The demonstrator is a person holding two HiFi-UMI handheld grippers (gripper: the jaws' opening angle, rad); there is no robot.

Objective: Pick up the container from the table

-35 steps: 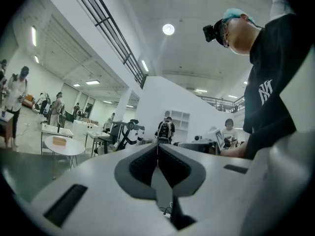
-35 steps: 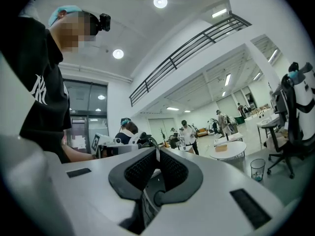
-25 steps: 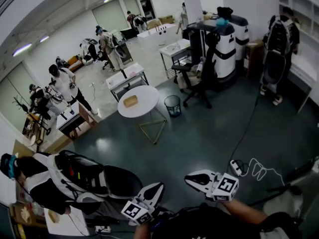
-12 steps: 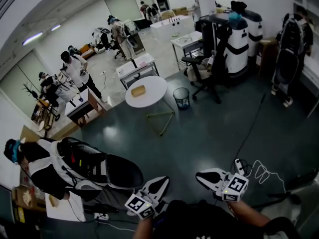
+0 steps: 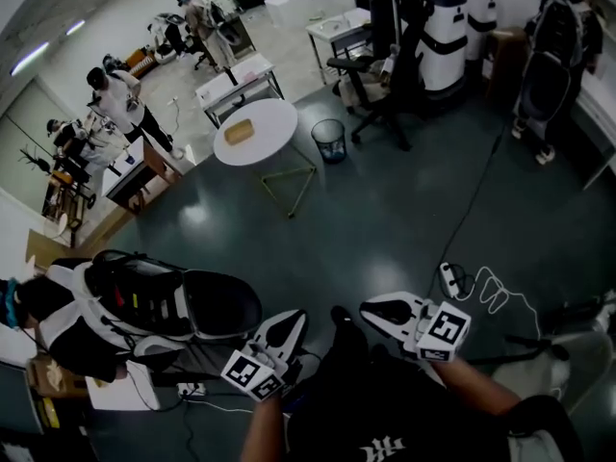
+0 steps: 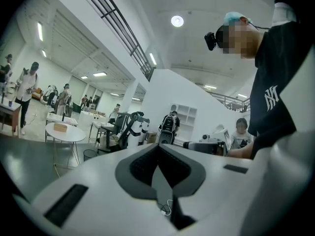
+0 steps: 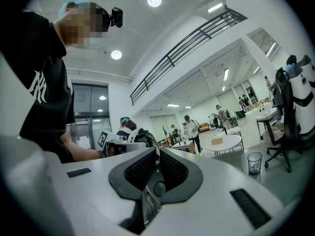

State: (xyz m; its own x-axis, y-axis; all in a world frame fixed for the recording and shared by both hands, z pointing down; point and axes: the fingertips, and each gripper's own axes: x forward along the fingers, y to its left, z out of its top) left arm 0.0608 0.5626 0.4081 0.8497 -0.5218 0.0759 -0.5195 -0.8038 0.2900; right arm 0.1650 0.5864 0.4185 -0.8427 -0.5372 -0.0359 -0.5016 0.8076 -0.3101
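The container [image 5: 238,131] is a small tan box lying on a round white table [image 5: 279,121] far across the room. The left gripper view shows the same container [image 6: 60,127] on the table [image 6: 69,133], and it appears again [image 7: 217,141] in the right gripper view. My left gripper [image 5: 292,318] and right gripper [image 5: 371,311] are held level close to the person's body, far from the table. Both are shut with nothing between the jaws. In their own views the left gripper [image 6: 158,145] and right gripper [image 7: 158,152] have their pads together.
A mesh waste bin [image 5: 329,141] stands beside the table. Behind it are an office chair [image 5: 377,75] and a white robot [image 5: 446,27]. A power strip with a white cable [image 5: 454,280] lies on the dark floor ahead. A black backpack [image 5: 168,301] sits at the left. Several people work at desks.
The head view has swung, so the round table now sits higher and further left in the picture. Both grippers stay shut and empty, low in the frame, having drifted slightly.
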